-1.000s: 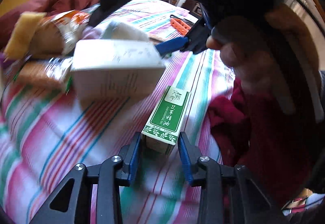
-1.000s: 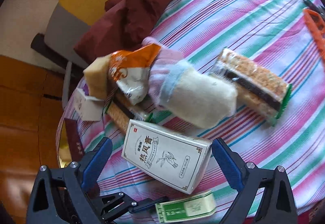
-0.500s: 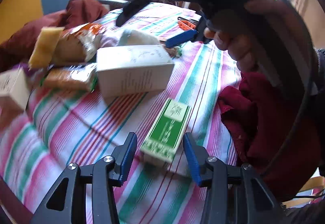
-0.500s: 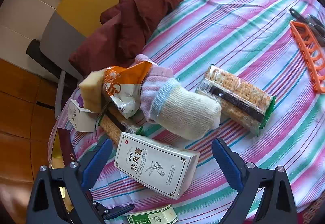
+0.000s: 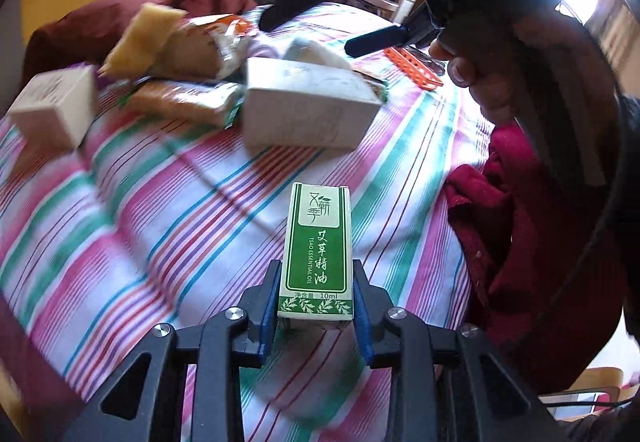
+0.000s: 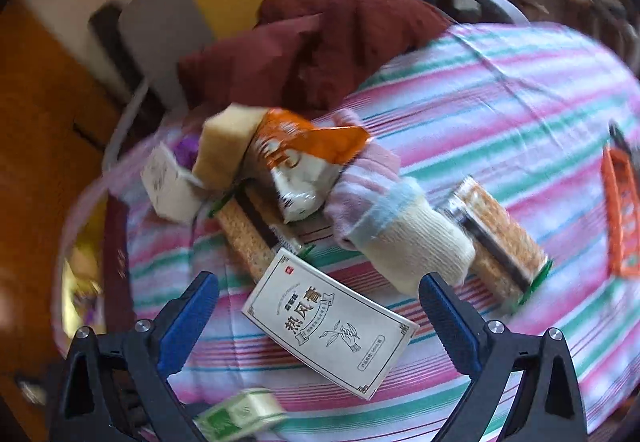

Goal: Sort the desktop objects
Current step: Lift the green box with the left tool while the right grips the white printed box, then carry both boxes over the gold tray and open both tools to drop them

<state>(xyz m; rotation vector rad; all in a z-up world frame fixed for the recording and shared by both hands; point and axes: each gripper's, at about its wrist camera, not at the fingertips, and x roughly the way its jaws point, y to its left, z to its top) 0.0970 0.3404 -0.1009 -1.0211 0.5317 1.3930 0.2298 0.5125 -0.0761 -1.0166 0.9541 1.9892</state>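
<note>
A small green essential-oil box (image 5: 316,254) lies lengthwise on the striped tablecloth (image 5: 180,226). My left gripper (image 5: 316,270) has it between its blue pads; the jaws are closing and both pads press on the box's near end. The same box shows blurred at the bottom of the right wrist view (image 6: 240,414). My right gripper (image 6: 316,282) hangs wide open above a white ointment box (image 6: 328,322) and does not touch it. In the left wrist view a hand (image 5: 480,89) holds that gripper beyond the white box (image 5: 308,101).
Behind the white box lie a pastel sock (image 6: 400,238), two cracker packs (image 6: 500,242), an orange snack bag (image 6: 304,149), a yellow sponge (image 6: 228,145) and a small white box (image 6: 168,181). An orange clip (image 6: 620,209) is far right. Dark red cloth (image 6: 328,41) drapes the far edge.
The left jaws opened around the green box, then closed on it; the box now sits straight between the pads. The right gripper rolled and rose slightly, still open over the white box.
</note>
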